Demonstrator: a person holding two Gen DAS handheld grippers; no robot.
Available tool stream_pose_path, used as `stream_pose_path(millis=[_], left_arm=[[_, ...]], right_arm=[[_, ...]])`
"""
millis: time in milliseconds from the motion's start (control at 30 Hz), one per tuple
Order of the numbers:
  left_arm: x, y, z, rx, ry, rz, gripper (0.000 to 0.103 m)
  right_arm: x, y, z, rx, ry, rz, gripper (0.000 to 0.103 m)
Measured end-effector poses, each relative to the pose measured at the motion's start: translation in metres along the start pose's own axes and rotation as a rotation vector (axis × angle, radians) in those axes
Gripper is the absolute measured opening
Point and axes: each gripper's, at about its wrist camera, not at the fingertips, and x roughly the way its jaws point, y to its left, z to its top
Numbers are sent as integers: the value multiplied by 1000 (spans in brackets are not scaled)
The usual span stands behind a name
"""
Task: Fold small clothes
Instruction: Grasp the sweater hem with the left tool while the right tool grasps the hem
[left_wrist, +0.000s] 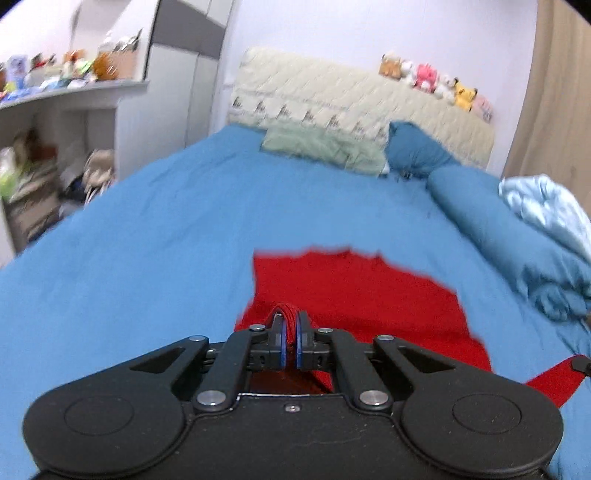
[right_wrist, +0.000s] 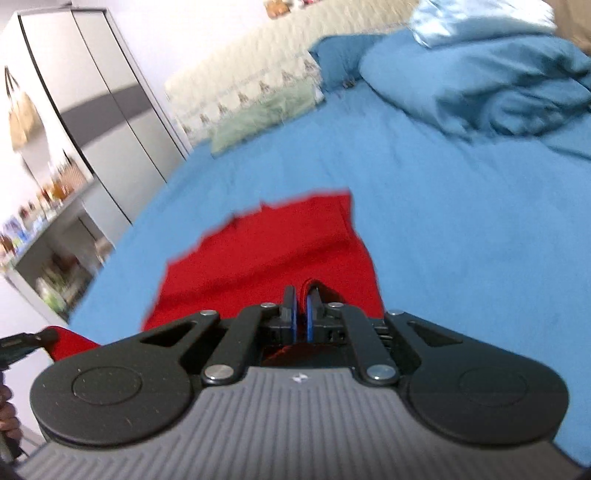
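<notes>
1. The left wrist view alone shows a row of soft toys (left_wrist: 436, 79) along the top of the headboard (left_wrist: 354, 107). It also shows the far end of a shelf (left_wrist: 70, 92) crowded with small items, on the side of the bed away from the folded duvet.
2. The right wrist view alone shows the wardrobe (right_wrist: 107, 107) nearly whole, standing beside the headboard, and fingers of a hand (right_wrist: 7, 417) at the lower left edge of the picture.
3. Both views show the red garment (left_wrist: 354, 295) lying on the blue sheet (left_wrist: 155, 229), well short of the headboard. A green pillow (left_wrist: 325, 147) and a blue pillow (left_wrist: 413, 151) lean against the headboard, and a folded blue duvet (left_wrist: 517, 236) lies beside the garment.
4. The left gripper (left_wrist: 290, 332) points slightly downward toward the headboard, its jaws clamped on a bunched edge of the red garment.
5. The right gripper (right_wrist: 301, 306) is rolled, so the bed looks tilted. Its jaws are closed on another pinch of the same garment, which rises from the sheet to both grippers.
6. Both pictures are blurred.
</notes>
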Motion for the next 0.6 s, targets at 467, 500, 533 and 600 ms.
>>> stream_pose_path(millis=[467,500,533,600], left_arm=[[311,-9,78,31,142,210,5],[323,-5,72,14,158,216,5],[334,-1,67,-4,168,220,5],[348,3,64,-18,169,224,5]], right_arm=[[299,-10,145,43,74,-137,20],[315,-13,141,47,87,-146,20],[331,-17,138,53,99,-152,20],[348,-22,136,67,105,-151,20]])
